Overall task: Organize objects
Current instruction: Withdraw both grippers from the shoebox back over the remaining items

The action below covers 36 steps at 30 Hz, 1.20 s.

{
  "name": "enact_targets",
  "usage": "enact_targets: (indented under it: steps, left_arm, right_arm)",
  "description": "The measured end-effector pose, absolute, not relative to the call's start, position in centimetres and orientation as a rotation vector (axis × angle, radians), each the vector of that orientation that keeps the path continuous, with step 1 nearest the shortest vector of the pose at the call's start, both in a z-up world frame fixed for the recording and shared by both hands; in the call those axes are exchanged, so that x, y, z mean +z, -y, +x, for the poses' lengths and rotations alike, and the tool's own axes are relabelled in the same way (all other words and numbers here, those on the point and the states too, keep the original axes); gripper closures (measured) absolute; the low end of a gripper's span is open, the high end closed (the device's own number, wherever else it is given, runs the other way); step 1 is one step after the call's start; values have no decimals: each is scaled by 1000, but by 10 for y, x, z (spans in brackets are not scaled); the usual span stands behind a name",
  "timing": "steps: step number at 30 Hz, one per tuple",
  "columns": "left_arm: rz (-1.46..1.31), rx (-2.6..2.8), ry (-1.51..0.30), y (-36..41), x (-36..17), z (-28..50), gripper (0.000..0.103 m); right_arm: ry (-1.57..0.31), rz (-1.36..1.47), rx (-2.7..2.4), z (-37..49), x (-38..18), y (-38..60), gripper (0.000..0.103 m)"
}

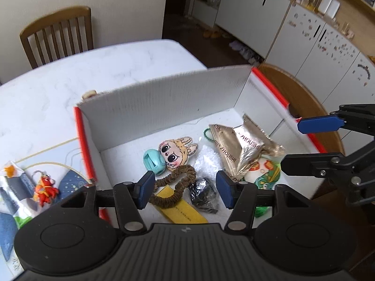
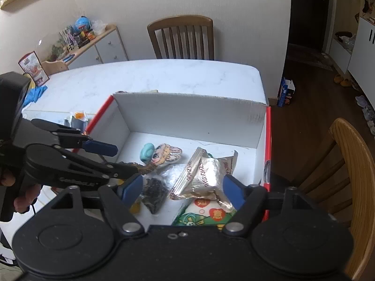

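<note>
An open white box with red edges (image 1: pixel 164 103) (image 2: pixel 192 117) stands on the marble table. Inside lie a brown scrunchie (image 1: pixel 175 182), a yellow pack (image 1: pixel 182 210), a dark packet (image 1: pixel 204 194) (image 2: pixel 154 192), a teal object (image 1: pixel 152 161), a cartoon-face charm (image 1: pixel 174 152) and golden packets (image 1: pixel 236 149) (image 2: pixel 204 178) on a green-and-white packet (image 2: pixel 206 213). My left gripper (image 1: pixel 186 188) (image 2: pixel 126 159) hovers open over the scrunchie and dark packet, gripping nothing. Over the golden packets my right gripper (image 2: pixel 181 188) (image 1: pixel 290 145) is open and empty.
Left of the box, a red crab keychain (image 1: pixel 44 189) and printed packets (image 1: pixel 14 182) lie on the table (image 1: pixel 93 70). A wooden chair (image 2: pixel 182 37) stands at the far side, another (image 2: pixel 346 175) at the right beside the box. The box's far flap stands upright.
</note>
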<state>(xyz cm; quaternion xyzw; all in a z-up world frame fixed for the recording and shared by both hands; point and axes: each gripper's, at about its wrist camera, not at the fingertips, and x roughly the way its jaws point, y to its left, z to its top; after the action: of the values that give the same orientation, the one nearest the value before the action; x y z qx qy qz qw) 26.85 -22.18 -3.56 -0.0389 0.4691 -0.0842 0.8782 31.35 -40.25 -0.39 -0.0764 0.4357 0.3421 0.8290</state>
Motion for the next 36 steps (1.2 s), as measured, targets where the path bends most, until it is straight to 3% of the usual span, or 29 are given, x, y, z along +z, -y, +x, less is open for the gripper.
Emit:
enact_targets:
  steps: [20, 27, 29, 31, 36]
  left_arm:
    - [-98, -112, -814, 153, 22, 198, 23]
    - [-100, -91, -788, 116, 25, 179, 19]
    - [-105, -81, -782, 104, 24, 174, 13]
    - [-111, -71, -772, 92, 23, 171, 1]
    - [-123, -43, -755, 62, 18, 164, 1]
  right_arm:
    - [-835, -73, 742, 268, 33, 359, 6]
    - [-832, -74, 754, 255, 38, 318, 6]
    - [-833, -86, 759, 251, 39, 306, 6]
    - [-835, -89, 767, 247, 39, 294, 6]
    - [-842, -105, 787, 238, 40, 261, 6]
